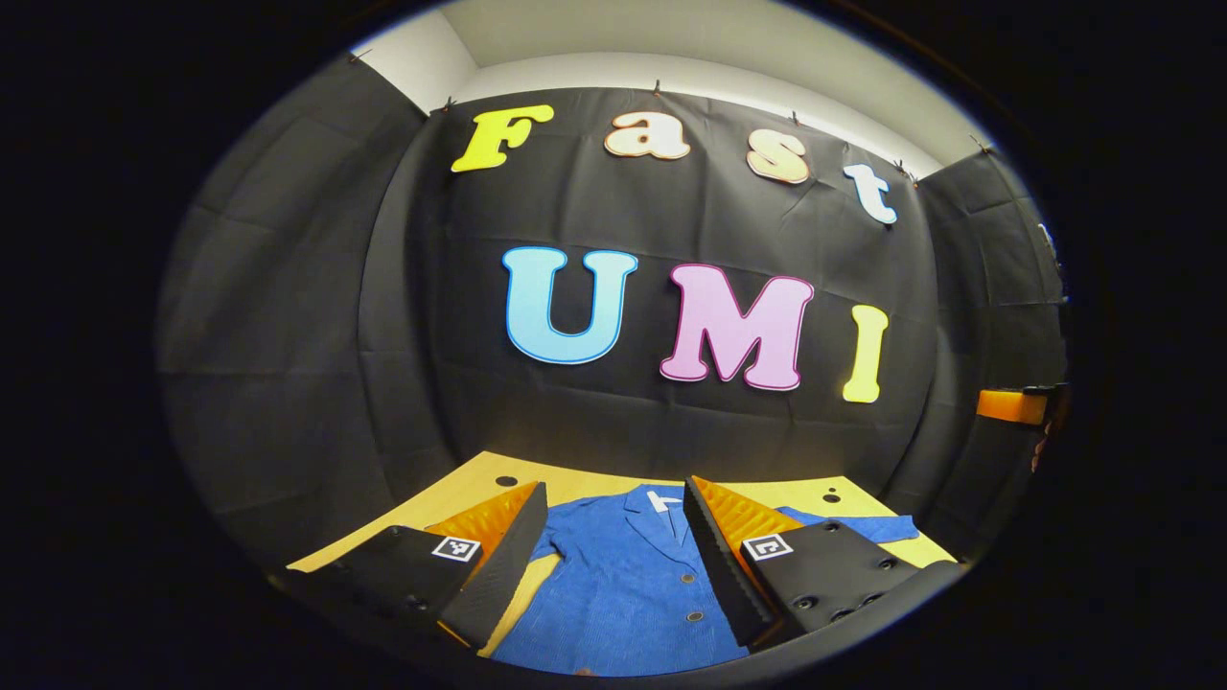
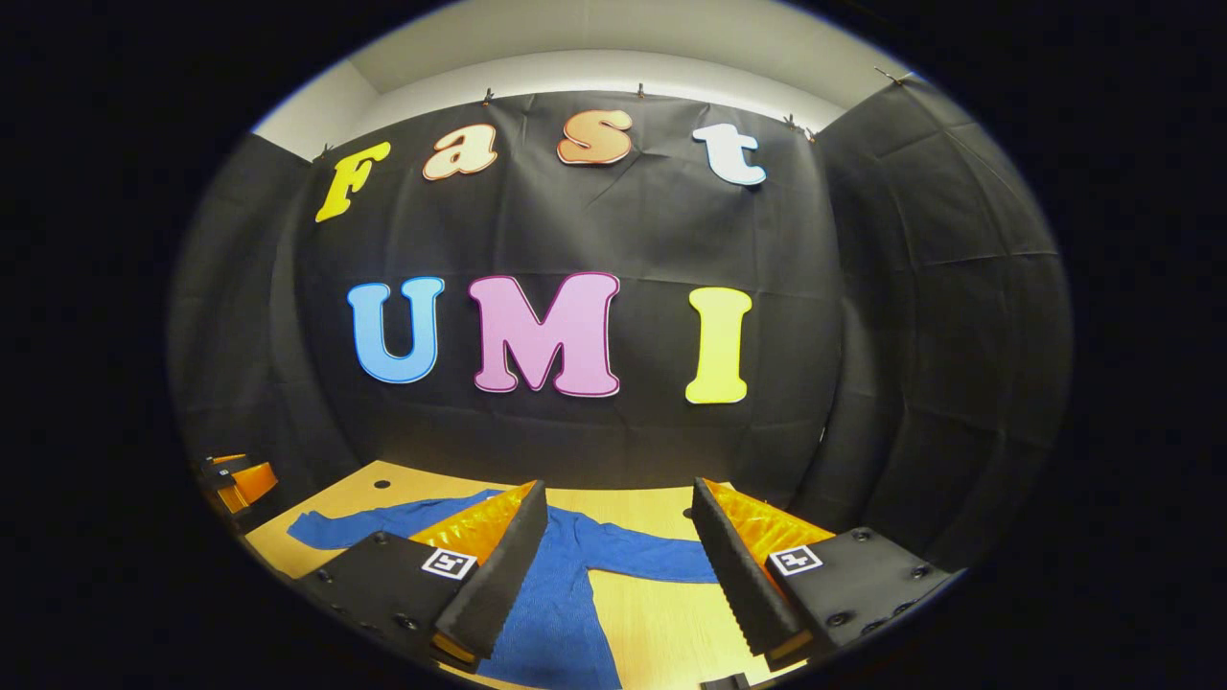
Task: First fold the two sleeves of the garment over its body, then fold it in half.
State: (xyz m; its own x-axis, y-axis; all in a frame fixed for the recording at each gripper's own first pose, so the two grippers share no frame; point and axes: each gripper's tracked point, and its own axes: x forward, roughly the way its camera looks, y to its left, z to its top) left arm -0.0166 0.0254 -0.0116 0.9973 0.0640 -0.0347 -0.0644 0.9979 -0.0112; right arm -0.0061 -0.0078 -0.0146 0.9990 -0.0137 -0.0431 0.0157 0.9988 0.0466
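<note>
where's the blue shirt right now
The blue shirt lies flat, front up, on the wooden table, sleeves spread, just ahead of both open grippers: between the left gripper fingers in the left gripper view, and left of centre in the right gripper view.

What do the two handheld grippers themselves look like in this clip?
The left gripper and right gripper look alike: two wedge-shaped fingers each, black ribbed pads inside, glossy orange outer faces, black screw-fastened bases, each carrying a small square black-and-white marker.

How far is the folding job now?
Nothing looks done: the blue garment lies flat on the table, both sleeves spread out. The left gripper and right gripper hang open above it, holding nothing. Both sleeve folds and the half fold remain.
</note>
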